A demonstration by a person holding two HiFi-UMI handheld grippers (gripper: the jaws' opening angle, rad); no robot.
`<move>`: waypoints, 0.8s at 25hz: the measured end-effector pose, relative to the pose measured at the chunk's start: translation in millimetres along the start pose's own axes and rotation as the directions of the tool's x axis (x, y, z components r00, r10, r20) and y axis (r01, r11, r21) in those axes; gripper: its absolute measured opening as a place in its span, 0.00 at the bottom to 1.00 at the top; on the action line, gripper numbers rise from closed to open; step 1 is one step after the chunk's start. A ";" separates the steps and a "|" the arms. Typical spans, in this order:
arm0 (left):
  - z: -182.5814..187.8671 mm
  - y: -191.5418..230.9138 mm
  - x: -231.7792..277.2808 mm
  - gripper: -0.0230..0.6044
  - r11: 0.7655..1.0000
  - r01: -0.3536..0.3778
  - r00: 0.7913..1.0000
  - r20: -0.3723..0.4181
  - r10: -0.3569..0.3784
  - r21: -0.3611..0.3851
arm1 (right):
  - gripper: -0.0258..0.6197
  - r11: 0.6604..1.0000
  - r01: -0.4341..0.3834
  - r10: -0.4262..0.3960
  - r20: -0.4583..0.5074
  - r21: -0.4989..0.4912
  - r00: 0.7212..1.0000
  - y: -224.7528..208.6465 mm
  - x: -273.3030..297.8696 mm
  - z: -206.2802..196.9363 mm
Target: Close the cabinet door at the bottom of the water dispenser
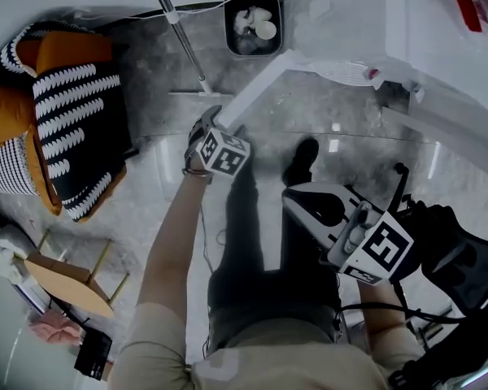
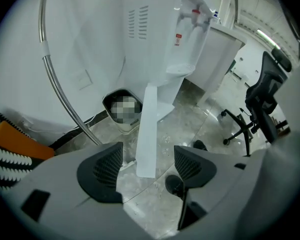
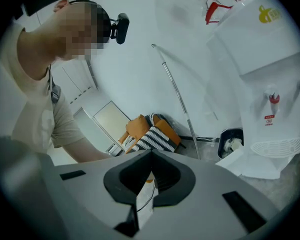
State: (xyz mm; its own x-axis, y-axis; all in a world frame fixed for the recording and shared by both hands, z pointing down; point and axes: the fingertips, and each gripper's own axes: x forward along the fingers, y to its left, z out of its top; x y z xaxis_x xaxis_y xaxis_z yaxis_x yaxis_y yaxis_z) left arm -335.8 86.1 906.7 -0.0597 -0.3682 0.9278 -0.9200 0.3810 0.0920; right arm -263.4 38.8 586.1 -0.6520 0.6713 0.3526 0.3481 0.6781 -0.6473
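Observation:
The white water dispenser (image 1: 439, 47) stands at the top right of the head view. Its bottom cabinet door (image 1: 256, 92) swings wide out over the floor. My left gripper (image 1: 210, 124) hangs at the door's free end. In the left gripper view the narrow door edge (image 2: 149, 129) runs down into the gap between the gripper's (image 2: 147, 166) two dark pads (image 2: 102, 171), apart from both; it is open. My right gripper (image 1: 301, 201) is lower right, away from the door. In the right gripper view it (image 3: 150, 156) is shut on nothing and looks past the dispenser (image 3: 275, 99).
A dark waste bin (image 1: 254, 23) stands by the wall beside the dispenser. A metal pole (image 1: 175, 23) leans to the floor left of the door. Orange and striped cushions (image 1: 73, 120) lie at left. A black office chair (image 2: 262, 99) stands beyond the dispenser.

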 end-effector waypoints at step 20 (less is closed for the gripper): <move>-27.4 -3.1 73.0 0.50 0.995 -0.010 0.985 -0.169 0.026 0.097 | 0.04 0.992 0.023 -0.025 0.014 0.122 1.000 -46.9 -30.1 -50.7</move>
State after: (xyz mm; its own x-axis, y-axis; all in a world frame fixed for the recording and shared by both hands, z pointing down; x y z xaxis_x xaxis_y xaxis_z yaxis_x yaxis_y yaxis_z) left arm -326.6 81.2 984.1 -0.0173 -0.2099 0.9776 -0.9525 0.3007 0.0477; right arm -225.9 2.0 640.1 -0.6697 0.6501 0.3589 0.2487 0.6518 -0.7165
